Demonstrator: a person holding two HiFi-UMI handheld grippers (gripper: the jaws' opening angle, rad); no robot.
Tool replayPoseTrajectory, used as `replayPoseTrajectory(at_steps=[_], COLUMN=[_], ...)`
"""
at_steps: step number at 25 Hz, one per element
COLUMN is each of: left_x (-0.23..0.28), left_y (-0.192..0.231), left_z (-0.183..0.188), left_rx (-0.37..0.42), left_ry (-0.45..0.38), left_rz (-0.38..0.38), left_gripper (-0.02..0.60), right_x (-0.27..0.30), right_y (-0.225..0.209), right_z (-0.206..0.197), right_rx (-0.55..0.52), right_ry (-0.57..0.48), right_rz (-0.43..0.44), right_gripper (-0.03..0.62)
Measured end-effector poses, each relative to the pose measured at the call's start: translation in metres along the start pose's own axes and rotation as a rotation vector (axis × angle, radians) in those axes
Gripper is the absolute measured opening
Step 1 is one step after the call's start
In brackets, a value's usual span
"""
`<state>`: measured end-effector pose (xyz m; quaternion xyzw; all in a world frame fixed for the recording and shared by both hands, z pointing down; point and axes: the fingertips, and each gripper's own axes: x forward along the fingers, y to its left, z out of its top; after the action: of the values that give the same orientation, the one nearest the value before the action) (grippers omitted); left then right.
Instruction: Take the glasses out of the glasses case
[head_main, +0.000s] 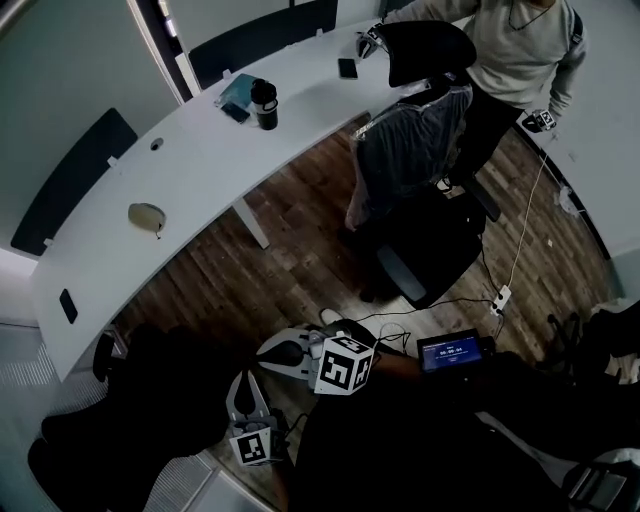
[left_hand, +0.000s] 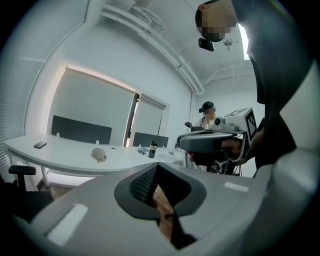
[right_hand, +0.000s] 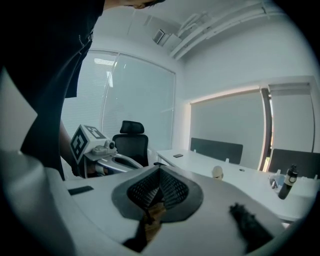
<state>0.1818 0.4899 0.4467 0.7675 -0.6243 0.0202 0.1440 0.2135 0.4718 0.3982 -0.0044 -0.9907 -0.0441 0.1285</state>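
The glasses case (head_main: 147, 216) is a small beige oval shell lying closed on the long curved white desk (head_main: 200, 170), far from both grippers. It also shows as the case (left_hand: 99, 154) in the left gripper view and the case (right_hand: 217, 172) in the right gripper view. My left gripper (head_main: 246, 382) is held low over the wooden floor, shut with nothing between its jaws (left_hand: 157, 167). My right gripper (head_main: 274, 351) hangs just beside it, to its right. It is shut and holds nothing (right_hand: 160, 170). The glasses are not visible.
On the desk stand a black bottle (head_main: 264, 104) and two phones (head_main: 68, 305) (head_main: 347, 68). An office chair (head_main: 420, 160) and a standing person (head_main: 520, 50) are at the desk's right end. A small screen (head_main: 450, 351) and cables lie on the floor. Dark chairs (head_main: 150, 400) crowd the lower left.
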Motion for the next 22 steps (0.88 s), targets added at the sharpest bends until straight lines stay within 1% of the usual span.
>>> replayPoseTrajectory(at_steps=[1, 4, 5, 10, 13, 15, 18, 20, 22], left_x=[0.009, 0.034, 0.043, 0.083, 0.100, 0.107, 0.108, 0.102, 0.108], left_y=[0.000, 0.011, 0.013, 0.012, 0.017, 0.022, 0.035, 0.047, 0.053], left_z=[0.002, -0.002, 0.002, 0.021, 0.024, 0.022, 0.023, 0.017, 0.017], left_rx=[0.003, 0.033, 0.030, -0.012, -0.017, -0.012, -0.030, -0.042, -0.051], left_ry=[0.002, -0.026, -0.029, 0.011, 0.012, 0.003, -0.021, -0.041, -0.029], left_rz=[-0.001, -0.009, -0.002, 0.059, 0.092, 0.113, 0.152, 0.156, 0.147], left_gripper=[0.006, 0.006, 0.006, 0.006, 0.006, 0.006, 0.006, 0.006, 0.006], right_x=[-0.001, -0.003, -0.003, -0.005, -0.005, -0.004, 0.012, 0.027, 0.036], right_y=[-0.009, -0.040, -0.049, -0.092, -0.113, -0.122, -0.124, -0.121, -0.128], right_z=[-0.002, -0.008, -0.009, -0.013, -0.017, -0.022, -0.033, -0.039, -0.039], right_rx=[0.005, 0.022, 0.028, 0.042, 0.037, 0.039, 0.040, 0.043, 0.052], right_ry=[-0.001, -0.005, -0.009, -0.028, -0.033, -0.030, -0.012, 0.004, 0.012], right_rz=[-0.001, -0.003, -0.001, 0.022, 0.046, 0.065, 0.083, 0.085, 0.085], right_gripper=[0.009, 0.009, 0.009, 0.009, 0.009, 0.009, 0.009, 0.009, 0.009])
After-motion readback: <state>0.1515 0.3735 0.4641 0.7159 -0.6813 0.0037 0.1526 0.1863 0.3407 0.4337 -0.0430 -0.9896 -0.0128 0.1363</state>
